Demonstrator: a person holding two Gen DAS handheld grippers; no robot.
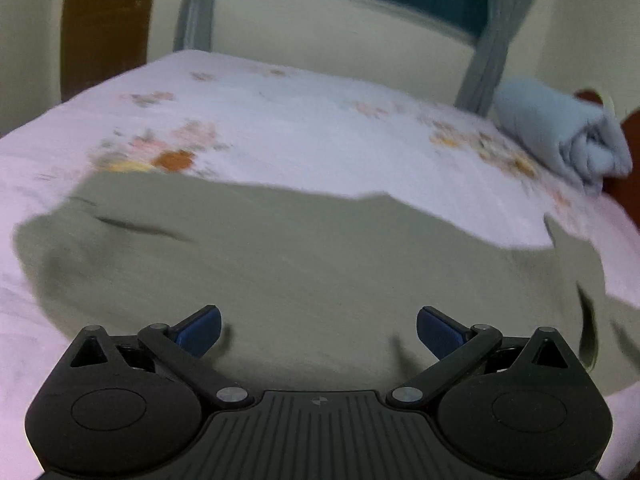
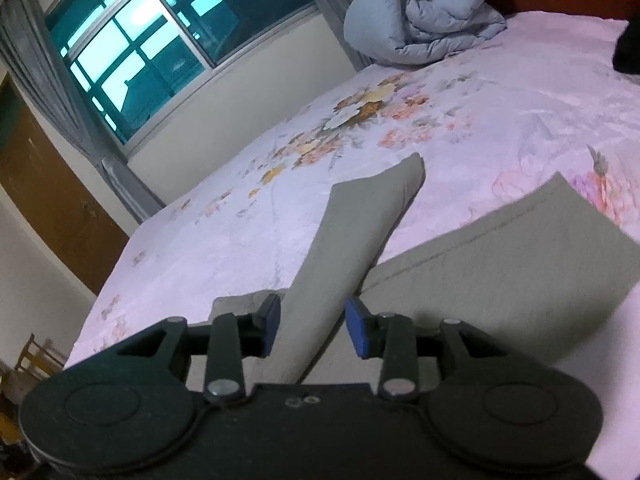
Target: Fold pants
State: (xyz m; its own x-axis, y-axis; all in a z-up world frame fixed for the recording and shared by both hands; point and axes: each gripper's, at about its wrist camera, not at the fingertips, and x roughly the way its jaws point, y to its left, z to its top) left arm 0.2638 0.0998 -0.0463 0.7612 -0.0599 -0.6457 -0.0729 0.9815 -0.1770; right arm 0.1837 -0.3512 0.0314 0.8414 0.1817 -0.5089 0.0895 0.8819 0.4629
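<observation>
Olive-green pants (image 1: 288, 264) lie spread on the floral bedsheet (image 1: 280, 120). My left gripper (image 1: 319, 330) is open just above the near part of the cloth, holding nothing. In the right wrist view the pants (image 2: 520, 264) lie flat at right, and a strip of the same cloth (image 2: 352, 240) rises between the fingers of my right gripper (image 2: 313, 330). The blue pads (image 2: 358, 332) stand apart on either side of this strip; I cannot tell whether they press it.
A rolled grey-blue quilt (image 2: 428, 12) lies at the head of the bed, also in the left wrist view (image 1: 560, 132). A window (image 2: 160, 36) with grey curtains and a brown door (image 2: 52, 200) stand beyond the bed. A dark object (image 2: 628, 52) lies at the right edge.
</observation>
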